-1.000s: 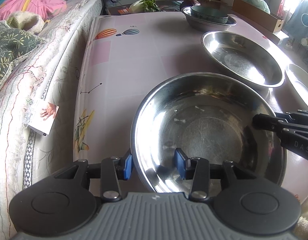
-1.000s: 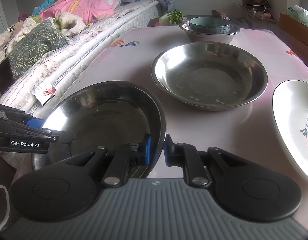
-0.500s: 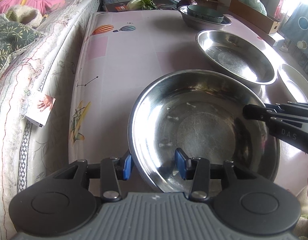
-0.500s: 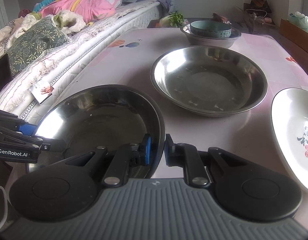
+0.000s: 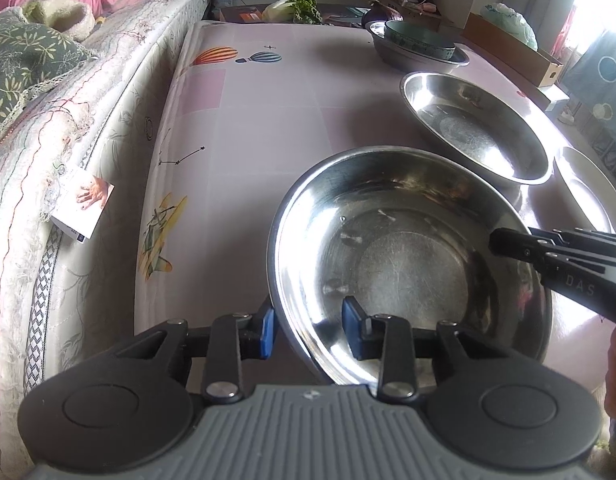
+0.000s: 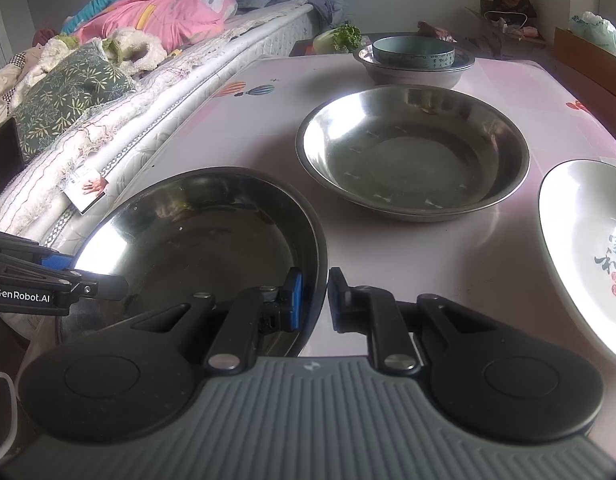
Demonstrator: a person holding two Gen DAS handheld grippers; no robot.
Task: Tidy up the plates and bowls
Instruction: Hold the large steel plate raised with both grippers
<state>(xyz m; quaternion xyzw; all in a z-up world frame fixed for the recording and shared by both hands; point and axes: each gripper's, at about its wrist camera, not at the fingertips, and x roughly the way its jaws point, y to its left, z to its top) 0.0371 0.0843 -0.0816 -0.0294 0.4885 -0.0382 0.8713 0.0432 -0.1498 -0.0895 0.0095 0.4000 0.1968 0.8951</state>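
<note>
A steel basin (image 5: 407,264) is held above the near end of the pink table (image 5: 268,120); it also shows in the right wrist view (image 6: 196,244). My left gripper (image 5: 308,326) straddles its near-left rim, jaws wide, one pad inside and one outside. My right gripper (image 6: 313,300) is shut on its right rim. A second steel basin (image 6: 411,152) sits beyond it. A white plate (image 6: 587,248) lies at the right. A green bowl (image 6: 413,54) rests in a grey basin (image 6: 411,74) at the far end.
A bed with quilts and pillows (image 6: 68,92) runs along the table's left side. A card (image 5: 82,210) sticks out of the mattress edge. Vegetables (image 5: 296,8) and boxes (image 5: 519,50) lie beyond the table's far end.
The held basin has risen and shifted slightly with both grippers; the table's far objects appear a little farther and lower in view.
</note>
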